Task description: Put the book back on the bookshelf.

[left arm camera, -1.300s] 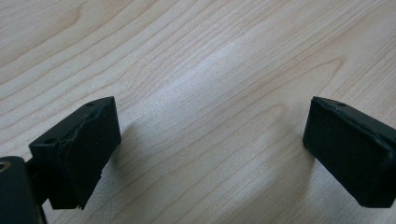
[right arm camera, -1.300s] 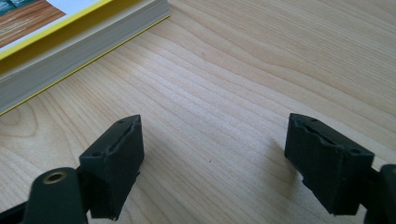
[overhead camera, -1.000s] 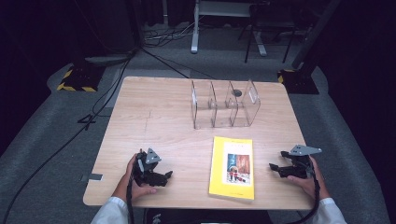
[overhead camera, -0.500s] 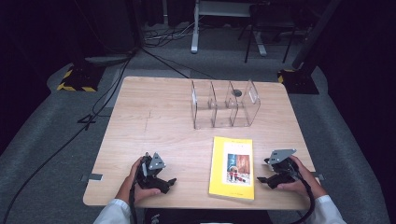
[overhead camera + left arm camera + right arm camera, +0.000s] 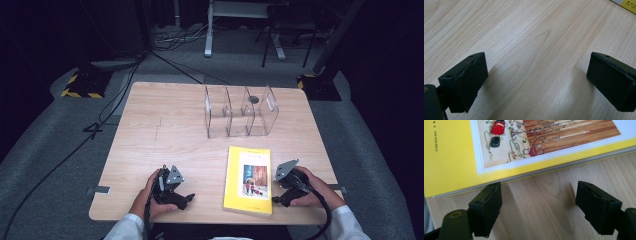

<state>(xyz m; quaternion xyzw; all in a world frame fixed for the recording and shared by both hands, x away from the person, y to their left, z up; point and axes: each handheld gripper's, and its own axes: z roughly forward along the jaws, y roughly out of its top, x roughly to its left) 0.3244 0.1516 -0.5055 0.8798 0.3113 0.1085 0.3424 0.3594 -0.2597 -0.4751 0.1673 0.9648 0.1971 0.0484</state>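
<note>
A yellow book (image 5: pixel 248 178) with a picture on its cover lies flat near the front edge of the wooden table (image 5: pixel 165 130). My right gripper (image 5: pixel 278 192) rests on the table just right of the book, open, its jaws wide apart and close to the book's edge (image 5: pixel 541 152). My left gripper (image 5: pixel 182 197) sits on the table at the front left, open over bare wood (image 5: pixel 536 72), a short way left of the book, whose corner (image 5: pixel 627 3) shows at the far right.
A clear plastic divider rack (image 5: pixel 240 112) with three slots stands upright at the middle back of the table. Cables run over the grey floor to the left. A small dark hole (image 5: pixel 254 99) is in the tabletop behind the rack.
My right gripper has moved left and forward, up to the book's right edge. My left gripper has shifted slightly right and toward the front edge.
</note>
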